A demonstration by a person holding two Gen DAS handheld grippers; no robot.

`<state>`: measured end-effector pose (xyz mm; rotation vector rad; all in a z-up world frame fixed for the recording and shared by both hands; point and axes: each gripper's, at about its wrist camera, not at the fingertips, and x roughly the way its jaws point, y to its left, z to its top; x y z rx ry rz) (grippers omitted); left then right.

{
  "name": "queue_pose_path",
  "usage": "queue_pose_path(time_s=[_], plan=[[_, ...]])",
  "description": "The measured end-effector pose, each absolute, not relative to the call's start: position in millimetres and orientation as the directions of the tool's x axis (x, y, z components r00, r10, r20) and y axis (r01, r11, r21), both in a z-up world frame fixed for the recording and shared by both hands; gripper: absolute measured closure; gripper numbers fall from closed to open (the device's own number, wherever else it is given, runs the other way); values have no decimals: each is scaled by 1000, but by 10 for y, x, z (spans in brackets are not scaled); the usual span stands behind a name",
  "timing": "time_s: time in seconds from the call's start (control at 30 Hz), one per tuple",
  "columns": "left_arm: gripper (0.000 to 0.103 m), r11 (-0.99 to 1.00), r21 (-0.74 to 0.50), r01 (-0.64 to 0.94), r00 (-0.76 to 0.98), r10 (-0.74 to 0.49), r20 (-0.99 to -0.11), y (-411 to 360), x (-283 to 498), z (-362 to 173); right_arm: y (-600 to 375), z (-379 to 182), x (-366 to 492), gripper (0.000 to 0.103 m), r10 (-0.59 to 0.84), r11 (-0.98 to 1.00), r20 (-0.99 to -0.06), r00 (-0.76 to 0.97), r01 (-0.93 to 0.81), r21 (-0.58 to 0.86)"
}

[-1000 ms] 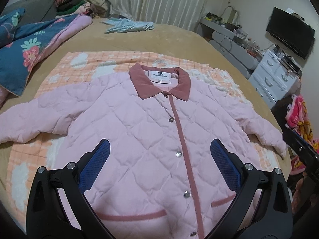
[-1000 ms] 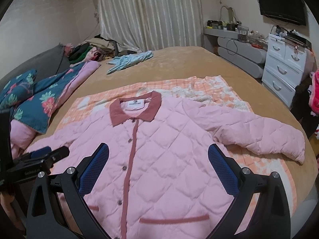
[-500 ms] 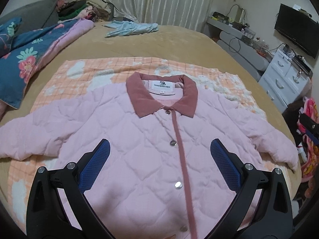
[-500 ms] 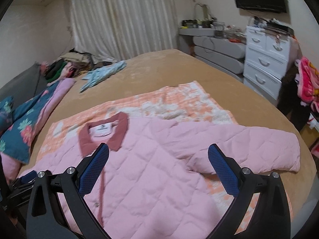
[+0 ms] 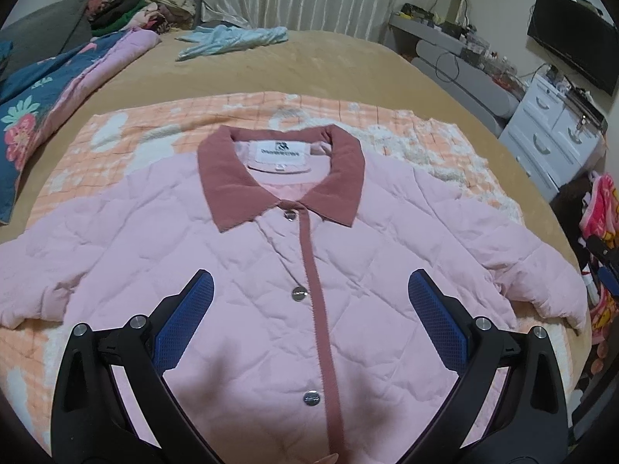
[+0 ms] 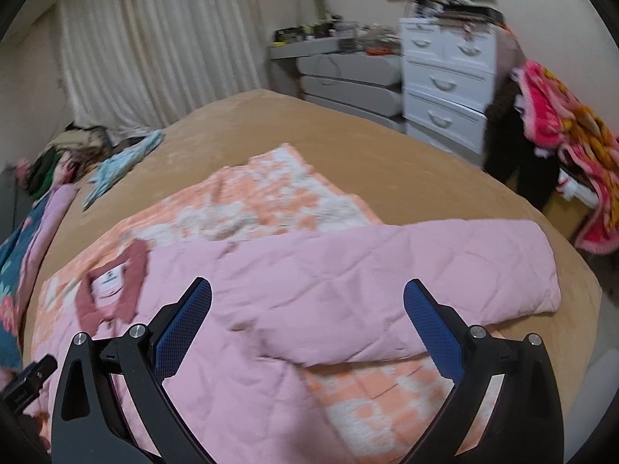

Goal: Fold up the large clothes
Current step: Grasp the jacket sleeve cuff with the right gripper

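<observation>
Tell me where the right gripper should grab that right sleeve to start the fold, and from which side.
Grip the sleeve at its cuff end, coming from the bed's right edge and slightly above. It lies flat and stretched outward on the orange blanket, so the cuff is the free end and probably lifts easily across the jacket. The right gripper is open and facing the sleeve.
</observation>
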<state>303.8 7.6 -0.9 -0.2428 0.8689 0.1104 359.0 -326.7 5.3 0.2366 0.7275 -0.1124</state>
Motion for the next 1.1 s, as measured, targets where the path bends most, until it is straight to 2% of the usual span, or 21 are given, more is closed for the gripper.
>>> queue_pose_path(time_s=[0.47,0.77,1.1], plan=[[8,978,-140,-156,595,-20,-803,-280,3261,-379,-4272,-477,3708,4,-98,832,-742,663,464,304],[8,981,-126,-149,578,-17,-816,-418,3374,-508,-4866,-874,3561,4,-67,622,-772,632,631,462],[8,979,-123,-160,570,-10,-822,-410,3474,-583,-5323,-1339,3604,4,-27,445,-776,630,702,555]])
